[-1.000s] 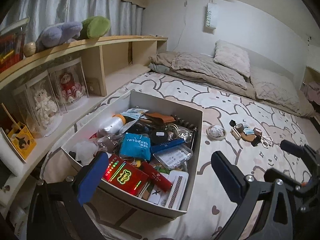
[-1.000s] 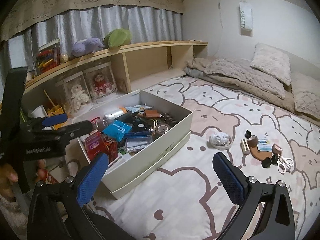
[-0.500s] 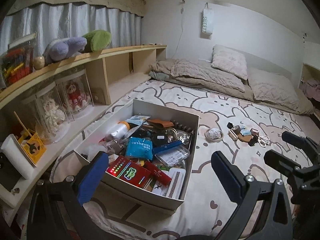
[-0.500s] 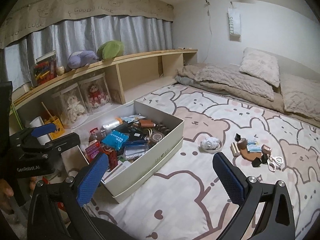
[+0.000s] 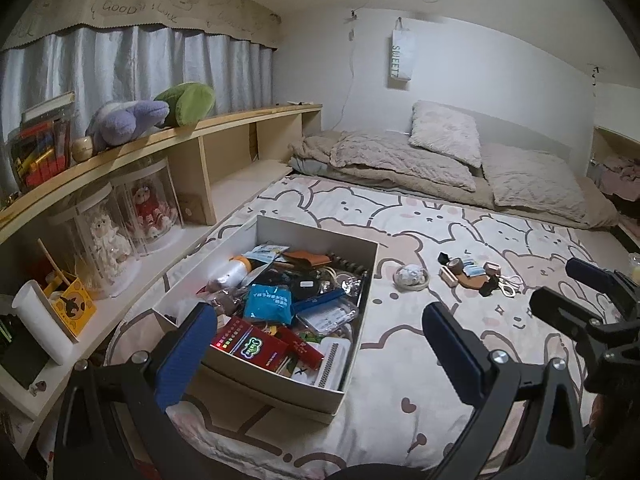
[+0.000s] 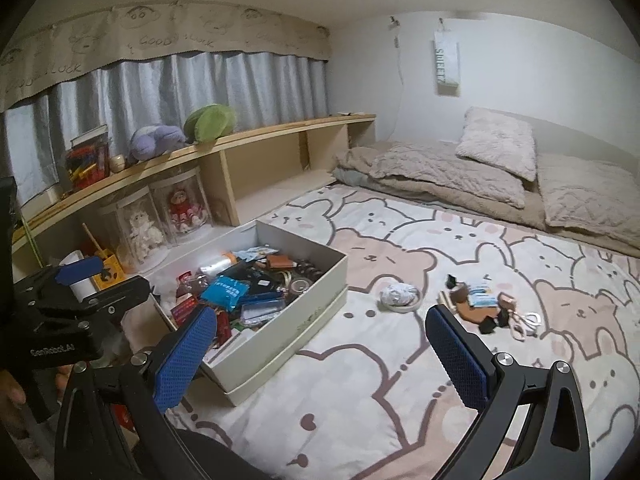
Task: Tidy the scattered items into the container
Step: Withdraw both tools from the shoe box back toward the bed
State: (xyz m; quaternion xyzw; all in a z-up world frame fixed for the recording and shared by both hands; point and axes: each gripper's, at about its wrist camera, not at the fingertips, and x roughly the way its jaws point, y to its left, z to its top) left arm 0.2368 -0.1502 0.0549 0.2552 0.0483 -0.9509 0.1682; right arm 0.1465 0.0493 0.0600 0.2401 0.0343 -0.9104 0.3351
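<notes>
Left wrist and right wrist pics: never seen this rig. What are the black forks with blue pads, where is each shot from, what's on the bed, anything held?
No robot here: a person carries a two-finger gripper in each hand, with a fisheye camera looking along the fingers. The forks are the left gripper in its own view and the right gripper in its own; each also shows at the edge of the other's view. Both have jaws wide apart and hold nothing. On the bear-print bedspread sits an open box already full of small items. Loose beside it lie a roll of tape with something crumpled in it and a small pile of bits, too small to name surely.
</notes>
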